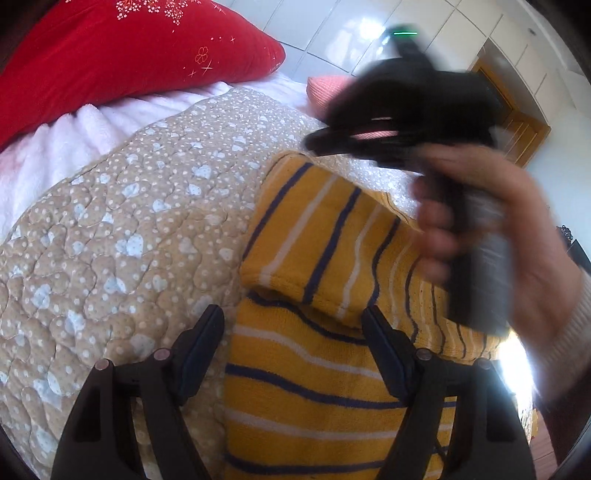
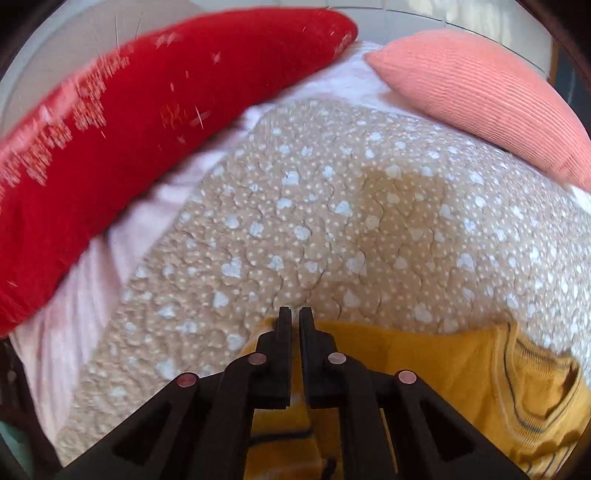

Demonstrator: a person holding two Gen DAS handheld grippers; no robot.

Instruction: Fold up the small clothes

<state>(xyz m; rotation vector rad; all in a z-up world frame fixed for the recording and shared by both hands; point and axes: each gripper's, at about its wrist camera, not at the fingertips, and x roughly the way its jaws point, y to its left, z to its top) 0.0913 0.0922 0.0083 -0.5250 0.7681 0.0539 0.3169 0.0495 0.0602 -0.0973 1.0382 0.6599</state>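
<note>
A small yellow garment with navy and white stripes lies partly folded on a beige quilt, one flap turned over its upper part. My left gripper is open and empty, its fingers spread just above the garment's near-left part. My right gripper has its fingers nearly closed with a thin gap and nothing visibly between the tips; it hovers over the garment's top edge. In the left wrist view the right gripper appears blurred, held by a hand above the garment.
A red pillow and a pink ribbed pillow lie at the head of the bed. A white fleece blanket lies under the quilt. A tiled floor and a wooden door show beyond the bed.
</note>
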